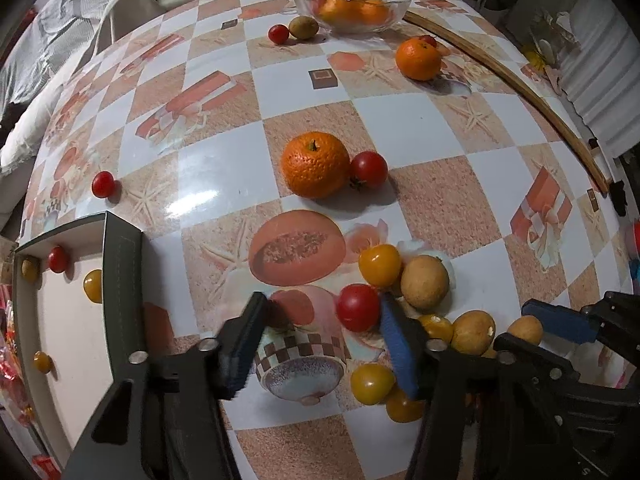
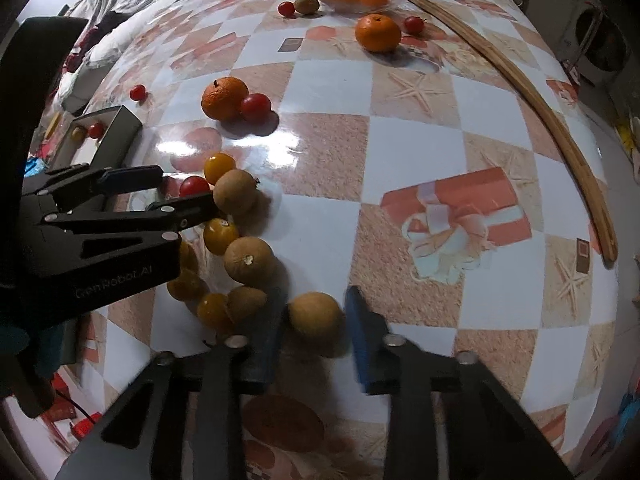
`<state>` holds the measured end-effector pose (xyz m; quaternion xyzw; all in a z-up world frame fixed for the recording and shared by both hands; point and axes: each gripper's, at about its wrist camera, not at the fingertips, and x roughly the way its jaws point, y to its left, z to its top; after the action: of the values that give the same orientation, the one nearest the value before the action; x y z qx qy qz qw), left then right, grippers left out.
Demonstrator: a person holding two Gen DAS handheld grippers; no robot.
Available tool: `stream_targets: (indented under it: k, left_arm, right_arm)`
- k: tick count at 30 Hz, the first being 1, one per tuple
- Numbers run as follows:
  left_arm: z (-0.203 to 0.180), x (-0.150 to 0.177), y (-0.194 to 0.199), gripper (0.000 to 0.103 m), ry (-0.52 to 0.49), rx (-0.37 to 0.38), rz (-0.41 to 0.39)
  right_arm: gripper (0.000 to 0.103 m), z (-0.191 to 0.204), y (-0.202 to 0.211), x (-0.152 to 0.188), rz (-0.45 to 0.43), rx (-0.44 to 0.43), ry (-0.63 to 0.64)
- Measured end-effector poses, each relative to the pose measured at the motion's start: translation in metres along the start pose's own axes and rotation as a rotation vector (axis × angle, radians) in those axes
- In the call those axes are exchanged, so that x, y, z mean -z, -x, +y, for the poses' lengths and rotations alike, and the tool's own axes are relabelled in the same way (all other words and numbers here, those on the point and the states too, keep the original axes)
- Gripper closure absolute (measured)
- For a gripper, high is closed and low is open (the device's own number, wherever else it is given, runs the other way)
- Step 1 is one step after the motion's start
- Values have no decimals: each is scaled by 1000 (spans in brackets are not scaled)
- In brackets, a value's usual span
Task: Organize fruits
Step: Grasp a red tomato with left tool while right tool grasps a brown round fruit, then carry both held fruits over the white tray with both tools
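Brown longan [image 2: 316, 314] between right jaws, untouched, red tomato [image 1: 357, 307] against left jaws

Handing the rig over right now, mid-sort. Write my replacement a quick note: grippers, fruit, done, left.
Left gripper: open, empty, low over the table, with a red cherry tomato just inside its right finger.
Right gripper: open around a brown longan, not closed yet.
Done: glass bowl holds several oranges; the tray holds a few small fruits.
Left: two oranges on the table, scattered red tomatoes, a kiwi, and the near cluster of yellow tomatoes and longans.
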<state>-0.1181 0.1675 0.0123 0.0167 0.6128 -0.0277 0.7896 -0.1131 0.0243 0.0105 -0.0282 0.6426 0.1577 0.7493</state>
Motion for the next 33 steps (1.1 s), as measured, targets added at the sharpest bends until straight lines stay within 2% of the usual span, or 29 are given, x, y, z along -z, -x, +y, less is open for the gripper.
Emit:
stream_targets:
  k: [2, 5, 14, 24, 33]
  left_arm:
    - [-1, -3, 1, 59, 3, 3, 2]
    - [-2, -7, 3, 80, 1, 29, 3]
    - [16, -8, 23, 80, 50, 82, -19]
    - [39, 6, 43, 80, 102, 87, -47]
    - [66, 18, 59, 80, 142, 69, -73]
  right_arm:
    - [73, -1, -1, -2, 1, -8, -21]
    - [73, -3, -1, -2, 3, -17, -39]
    - [72, -11, 6, -4, 6, -31, -99]
    - [72, -14, 18, -11, -6, -29, -129]
    - [72, 4, 27, -24, -24, -43, -103]
